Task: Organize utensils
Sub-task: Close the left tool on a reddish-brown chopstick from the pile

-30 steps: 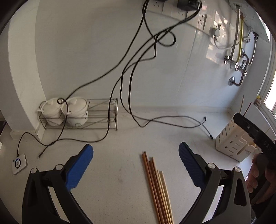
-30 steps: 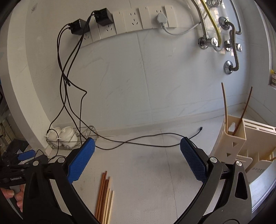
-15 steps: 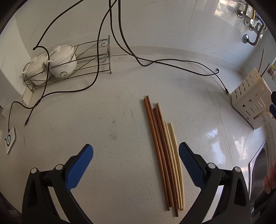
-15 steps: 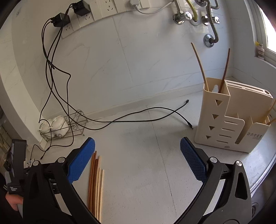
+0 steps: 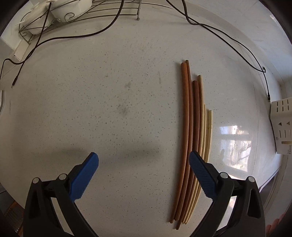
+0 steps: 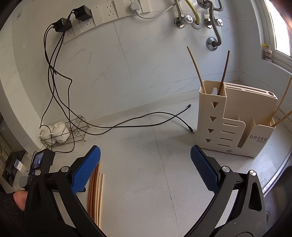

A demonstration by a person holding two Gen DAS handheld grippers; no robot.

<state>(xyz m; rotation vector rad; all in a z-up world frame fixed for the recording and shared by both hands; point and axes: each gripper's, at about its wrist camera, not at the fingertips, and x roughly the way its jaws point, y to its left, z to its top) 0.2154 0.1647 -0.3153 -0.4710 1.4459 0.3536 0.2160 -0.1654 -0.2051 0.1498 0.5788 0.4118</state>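
Your left gripper (image 5: 143, 162) had black frame arms with silver screws near the bottom of the frame, and blue ribbed fingers (image 5: 201, 175). Your right gripper (image 6: 145, 158) matched it: black arms, silver screws, blue fingers (image 6: 86, 168) with a fine gridded texture. At the lower left, a dark sleeve covered your wrist.

A white speckled bench (image 5: 113, 102) meets a pale marble-look wall (image 6: 138, 69). Sockets (image 6: 109, 11) run along the wall's top, black cables (image 6: 60, 76) hanging from them. Metal pipes (image 6: 213, 21) sit to the right. Daylight comes through a window (image 6: 281, 27) at far right.
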